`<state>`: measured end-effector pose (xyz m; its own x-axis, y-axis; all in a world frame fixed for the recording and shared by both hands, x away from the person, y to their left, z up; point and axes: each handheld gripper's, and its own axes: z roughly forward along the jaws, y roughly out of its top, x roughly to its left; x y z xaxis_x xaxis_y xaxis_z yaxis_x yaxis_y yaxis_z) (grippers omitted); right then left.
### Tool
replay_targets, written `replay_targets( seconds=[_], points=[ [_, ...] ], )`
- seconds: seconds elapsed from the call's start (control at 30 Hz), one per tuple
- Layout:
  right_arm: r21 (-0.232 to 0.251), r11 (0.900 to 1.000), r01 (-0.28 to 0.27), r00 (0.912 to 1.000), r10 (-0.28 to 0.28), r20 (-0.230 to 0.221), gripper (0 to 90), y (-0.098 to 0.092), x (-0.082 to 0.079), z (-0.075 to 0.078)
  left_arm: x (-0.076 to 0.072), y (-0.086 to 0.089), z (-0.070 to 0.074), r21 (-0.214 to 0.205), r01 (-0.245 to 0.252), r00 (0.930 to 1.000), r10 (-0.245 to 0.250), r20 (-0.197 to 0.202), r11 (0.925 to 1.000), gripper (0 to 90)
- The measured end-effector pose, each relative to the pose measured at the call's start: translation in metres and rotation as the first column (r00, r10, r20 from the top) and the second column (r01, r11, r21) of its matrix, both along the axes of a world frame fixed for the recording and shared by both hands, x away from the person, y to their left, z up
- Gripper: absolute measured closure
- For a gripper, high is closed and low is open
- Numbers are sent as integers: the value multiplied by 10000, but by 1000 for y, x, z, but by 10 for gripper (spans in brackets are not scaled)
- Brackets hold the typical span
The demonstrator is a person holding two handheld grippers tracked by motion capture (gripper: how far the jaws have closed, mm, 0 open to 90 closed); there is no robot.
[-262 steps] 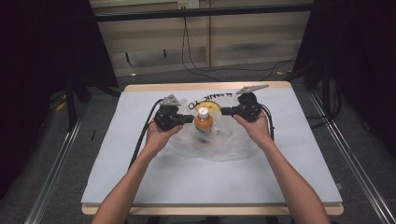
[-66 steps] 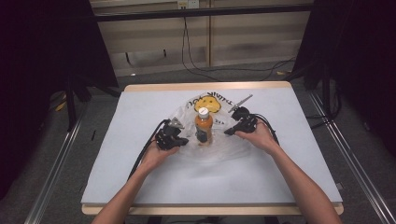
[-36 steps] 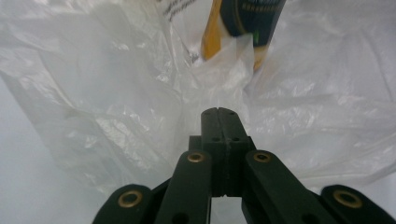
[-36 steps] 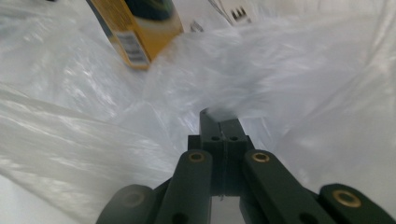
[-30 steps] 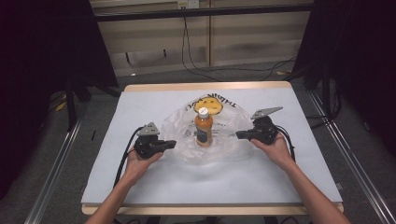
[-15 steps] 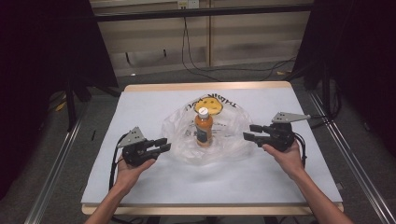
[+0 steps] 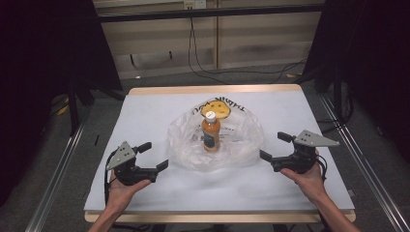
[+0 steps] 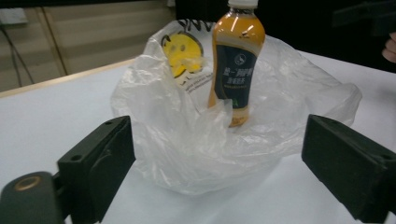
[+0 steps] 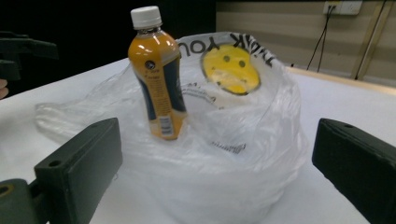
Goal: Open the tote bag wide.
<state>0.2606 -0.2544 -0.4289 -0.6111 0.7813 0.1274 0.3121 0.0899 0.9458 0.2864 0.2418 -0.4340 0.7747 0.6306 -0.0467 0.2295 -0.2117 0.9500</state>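
Note:
An orange drink bottle (image 7: pixel 211 131) with a white cap and dark label stands upright in the middle of a crumpled clear plastic bag (image 7: pixel 241 140) printed with a yellow smiley. My left gripper (image 7: pixel 155 154) is to the bag's left, apart from it. Its jaws have just been opening and nothing is between them. My right gripper (image 7: pixel 272 146) sits to the bag's right, also just opened and empty. The left gripper view shows the bottle (image 8: pixel 236 65) and the bag (image 8: pixel 187 149) beyond the wide jaws. In the right gripper view the bottle (image 9: pixel 159 79) rises from the bag (image 9: pixel 233 154).
The white table top (image 7: pixel 145 111) has a wooden edge. Metal rails (image 7: pixel 58 174) run along both sides on the floor. Black cables (image 7: pixel 203 67) hang behind the far edge, and dark curtains stand left and right.
Both grippers opened and drew outward and toward the near edge, away from the bag. The bag has settled wide around the upright bottle.

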Motion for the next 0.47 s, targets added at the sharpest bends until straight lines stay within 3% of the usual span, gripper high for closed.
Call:
replay_targets(
  seconds=[0.1, 0.17, 0.2, 0.27, 0.33, 0.4, 0.43, 0.47],
  points=[
    [-43, 9998, 183, 9998, -183, 2, 20, -6, -9, -2, -7, 7, -4, 60, -56, 9998, 57, -187, 10000, 46],
    [227, 9987, 455, 9989, -458, 109, 21, -14, -16, -5, -12, 15, -11, 14, -382, 9988, 382, -304, 9993, 44],
    [442, 9974, 571, 9983, -576, 93, 26, -19, -19, -6, -14, 19, -14, -104, -574, 9979, 571, -303, 9983, 42],
    [742, 9934, 870, 9962, -871, -10, 26, -26, -24, -9, -16, 25, -17, 92, -721, 9972, 722, -206, 9974, 35],
    [763, 9914, 1062, 9943, -1067, 17, 28, -31, -27, -10, -17, 31, -16, 127, -846, 9964, 845, 16, 9963, 31],
    [860, 9896, 1152, 9932, -1164, 85, 34, -34, -28, -10, -16, 34, -17, -171, -1002, 9950, 1002, -15, 9948, 28],
    [901, 9884, 1219, 9923, -1235, 117, 37, -34, -28, -9, -15, 36, -17, -23, -977, 9952, 977, 50, 9952, 24],
    [898, 9881, 1249, 9920, -1262, 89, 37, -34, -28, -10, -16, 36, -18, -132, -1043, 9945, 1043, 5, 9945, 23]
  ],
)
